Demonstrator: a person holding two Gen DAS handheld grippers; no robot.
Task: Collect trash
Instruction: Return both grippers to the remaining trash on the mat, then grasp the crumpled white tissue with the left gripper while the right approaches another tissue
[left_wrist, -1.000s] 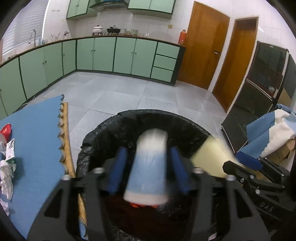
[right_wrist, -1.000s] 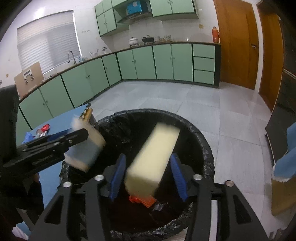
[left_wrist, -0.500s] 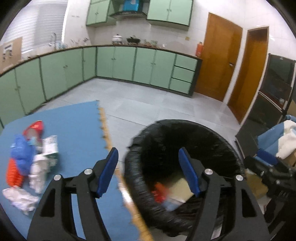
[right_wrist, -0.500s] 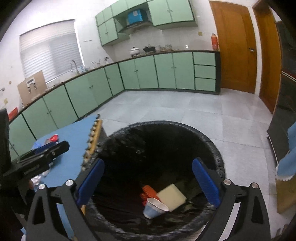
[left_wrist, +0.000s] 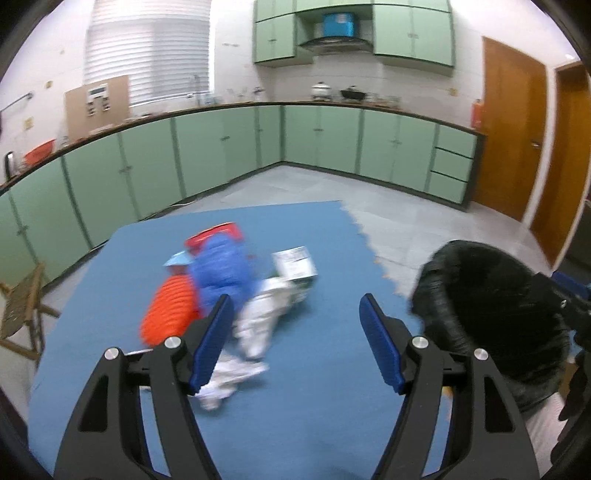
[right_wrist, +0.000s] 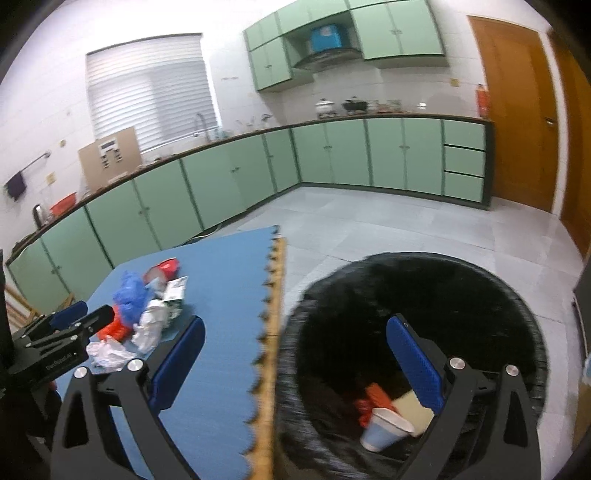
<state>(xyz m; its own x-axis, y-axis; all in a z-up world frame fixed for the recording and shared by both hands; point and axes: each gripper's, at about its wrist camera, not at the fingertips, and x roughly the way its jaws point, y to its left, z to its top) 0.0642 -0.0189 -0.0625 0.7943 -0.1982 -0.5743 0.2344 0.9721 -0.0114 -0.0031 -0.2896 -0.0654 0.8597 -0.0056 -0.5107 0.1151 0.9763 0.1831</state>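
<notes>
Left wrist view shows my left gripper (left_wrist: 295, 332) spread empty beside the trash pile (left_wrist: 236, 295) left of the bin (left_wrist: 480, 314); tangled white wrappers (left_wrist: 255, 325) may drag neighbours along, while my right gripper (right_wrist: 295, 354) hangs equally apart.

both views evenly lit, indoor, soft and diffuse; no hard shadows. window blinds (right_wrist: 151, 92) bright, upper walls near them washed toward white. strong fisheye: counter line (left_wrist: 258, 107) bows, black vignette at corners. motion blur on both: in left wrist view the trash pile (left_wrist: 229, 291) smears, worst near the bottom; trash bin (right_wrist: 417, 332) rim streaked in right wrist view, edge detail lost. liner interior very dark. far cabinets soft but readable. door side slightly overexposed.
</notes>
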